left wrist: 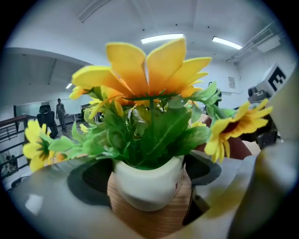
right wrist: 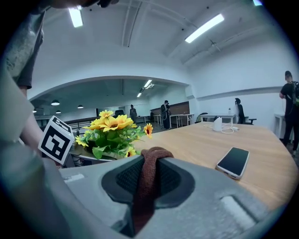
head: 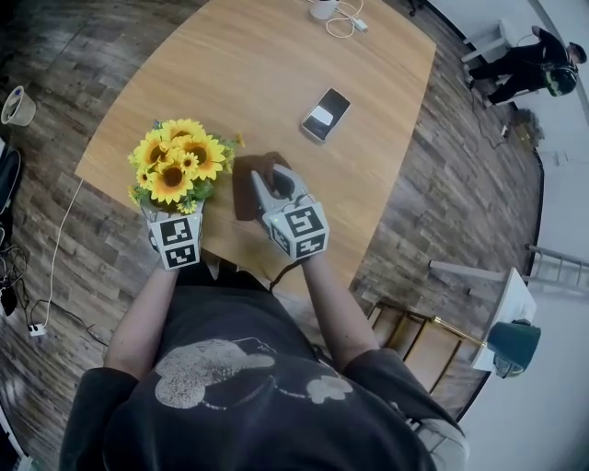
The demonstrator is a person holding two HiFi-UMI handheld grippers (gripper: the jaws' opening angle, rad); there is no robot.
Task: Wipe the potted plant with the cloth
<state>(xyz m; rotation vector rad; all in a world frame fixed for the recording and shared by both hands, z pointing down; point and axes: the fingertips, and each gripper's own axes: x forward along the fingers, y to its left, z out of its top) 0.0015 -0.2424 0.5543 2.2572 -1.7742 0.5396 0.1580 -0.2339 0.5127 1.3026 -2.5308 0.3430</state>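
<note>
Head view: the potted plant is standing near the near-left edge of the wooden surface, its yellow flowers spreading over the tip of the left gripper. The right gripper is hovering just beside the plant on the right, carrying a brown cloth that is hanging down onto the wood.

Left gripper view: the jaws are standing wide, one on each side of the plant's white pot. Both dark pads are lying against its sides, so they are reading as gripping it. The pot's base is sitting on the surface, upright.

Right gripper view: the jaws are closing tight on a fold of the cloth, which is bunching above the pads and trailing below them. Cloth and plant are looking apart, not touching.

A phone is lying face up further out on the surface, well apart from the plant. A small white object with a cable is resting at the far end. A person is standing in the background.
</note>
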